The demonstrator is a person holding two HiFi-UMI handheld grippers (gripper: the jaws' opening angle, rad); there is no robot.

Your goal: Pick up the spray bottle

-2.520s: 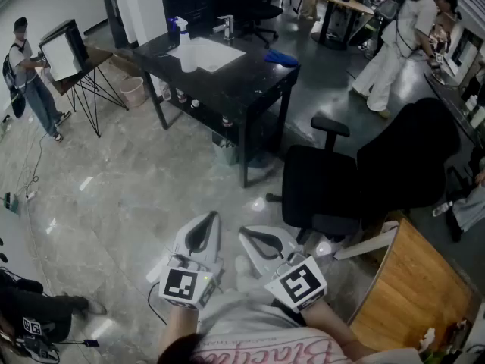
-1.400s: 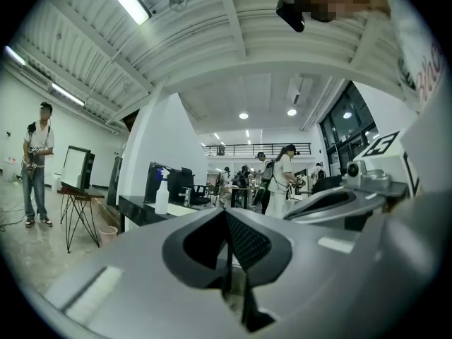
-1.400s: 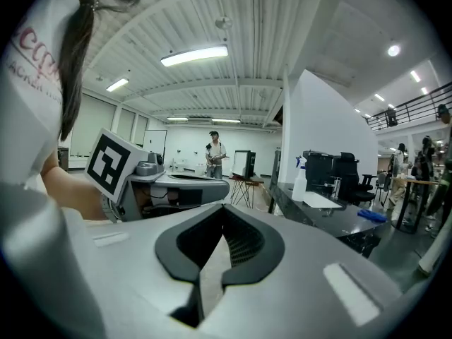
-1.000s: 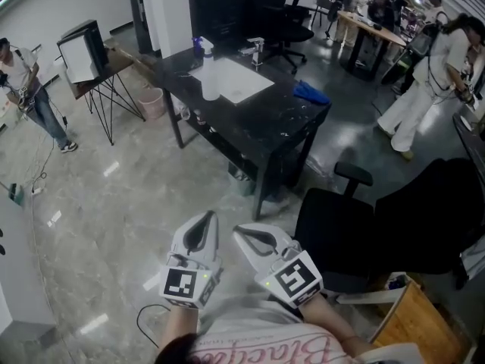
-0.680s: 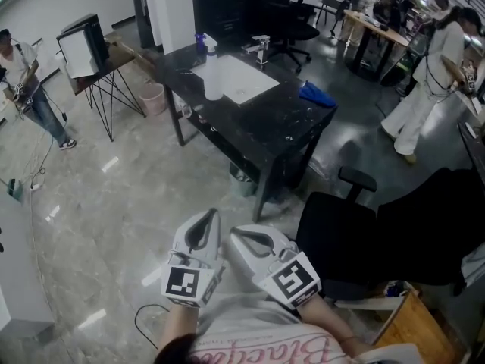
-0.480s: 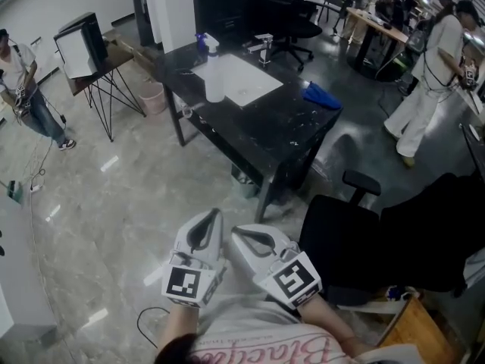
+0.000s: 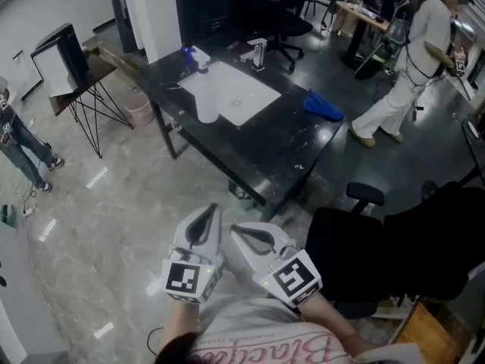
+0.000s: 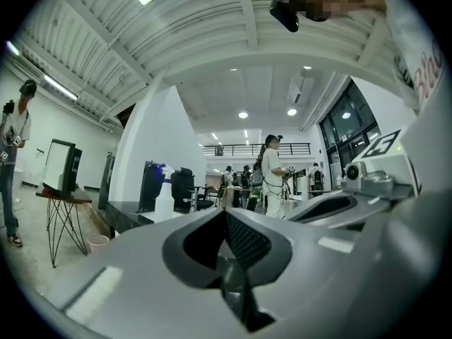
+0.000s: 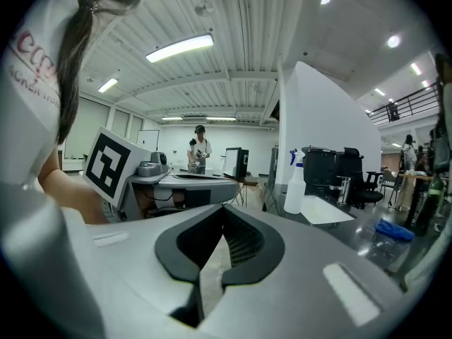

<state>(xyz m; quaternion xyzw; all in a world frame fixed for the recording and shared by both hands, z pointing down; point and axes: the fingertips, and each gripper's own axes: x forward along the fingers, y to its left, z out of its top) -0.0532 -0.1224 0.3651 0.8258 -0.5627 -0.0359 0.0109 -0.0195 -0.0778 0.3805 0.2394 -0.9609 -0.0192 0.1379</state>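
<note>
The spray bottle, white with a blue trigger head, stands upright on the black table beside a white inset basin. It shows small and far off in the left gripper view and in the right gripper view. My left gripper and right gripper are held side by side low in the head view, over the floor and well short of the table. Both are shut with nothing between the jaws.
A faucet and a blue cloth share the table. A black office chair stands at the right, near a wooden top. A person in white stands beyond. A screen on a stand and a bin are left.
The table and spray bottle have come closer and lower in the head view as I walk toward them. Both grippers keep the same shut pose in front of me.
</note>
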